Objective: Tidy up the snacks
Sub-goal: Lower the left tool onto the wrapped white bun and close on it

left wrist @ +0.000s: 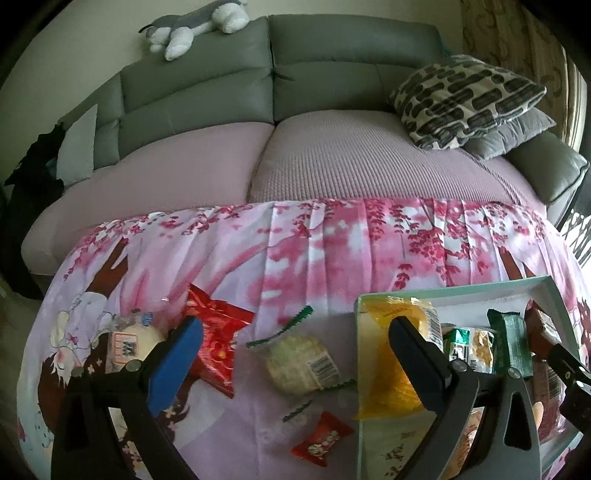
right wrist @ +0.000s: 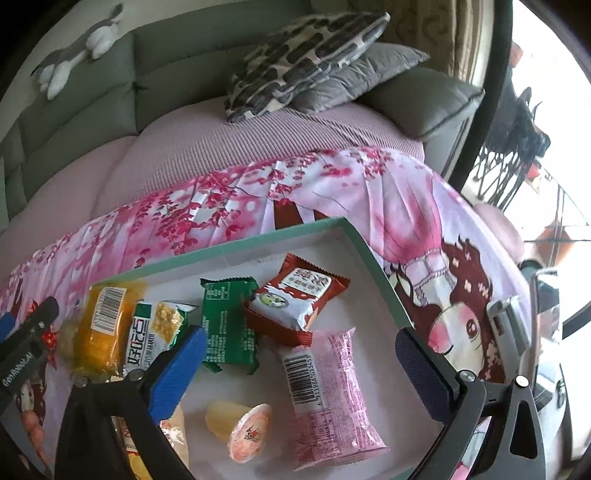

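My left gripper (left wrist: 299, 345) is open above the flowered cloth. A round pale cracker packet (left wrist: 299, 363) lies on the cloth between its fingers, untouched. A red packet (left wrist: 216, 332), a pale round snack (left wrist: 135, 341) and a small red sweet (left wrist: 321, 439) lie around it. My right gripper (right wrist: 301, 365) stands wide open over the mint-rimmed tray (right wrist: 221, 251), holding nothing. In the tray lie a pink packet (right wrist: 332, 398), a jelly cup (right wrist: 245, 430), a red-and-white packet (right wrist: 299, 299), a green packet (right wrist: 229, 325), a cracker packet (right wrist: 155, 332) and an orange packet (right wrist: 103, 325).
The pink flowered cloth (left wrist: 314, 258) covers the near edge of a grey sofa (left wrist: 332, 74). Patterned and grey cushions (left wrist: 469, 99) are stacked at the back right, and a plush toy (left wrist: 195, 26) lies on the backrest. A window side with railings (right wrist: 517, 155) is at far right.
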`<state>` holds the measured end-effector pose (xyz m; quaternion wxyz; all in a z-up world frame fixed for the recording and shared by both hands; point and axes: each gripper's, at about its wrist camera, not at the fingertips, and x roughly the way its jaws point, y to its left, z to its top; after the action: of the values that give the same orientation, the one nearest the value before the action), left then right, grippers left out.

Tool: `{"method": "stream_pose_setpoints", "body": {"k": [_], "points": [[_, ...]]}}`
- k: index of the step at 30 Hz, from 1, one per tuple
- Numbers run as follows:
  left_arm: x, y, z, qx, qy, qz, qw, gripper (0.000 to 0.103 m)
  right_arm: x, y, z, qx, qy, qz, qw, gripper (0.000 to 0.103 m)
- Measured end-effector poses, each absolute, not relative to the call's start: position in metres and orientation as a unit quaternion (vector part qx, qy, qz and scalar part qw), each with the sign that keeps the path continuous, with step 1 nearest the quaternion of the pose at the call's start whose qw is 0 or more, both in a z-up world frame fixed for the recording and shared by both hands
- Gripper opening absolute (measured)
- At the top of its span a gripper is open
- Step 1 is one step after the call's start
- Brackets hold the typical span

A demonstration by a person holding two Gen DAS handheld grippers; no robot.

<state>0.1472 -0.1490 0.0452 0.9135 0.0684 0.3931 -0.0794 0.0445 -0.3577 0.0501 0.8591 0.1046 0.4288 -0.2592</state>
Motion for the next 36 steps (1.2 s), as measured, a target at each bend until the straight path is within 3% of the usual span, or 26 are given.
{"method": "stream_pose_setpoints", "body": {"k": [14,36], "points": [[0.142,-0.074,0.072,0.067,0.374,-0.035,0.924,0.100,0.062,-0.305,0.068,0.073,0.415,-0.221,0.879,0.103],[0.127,0.059,0.060,0.003,0.420,0.056,0.906,0.100,0.094,-0.164,0.055,0.016,0.438,-0.087,0.895,0.103]]}}
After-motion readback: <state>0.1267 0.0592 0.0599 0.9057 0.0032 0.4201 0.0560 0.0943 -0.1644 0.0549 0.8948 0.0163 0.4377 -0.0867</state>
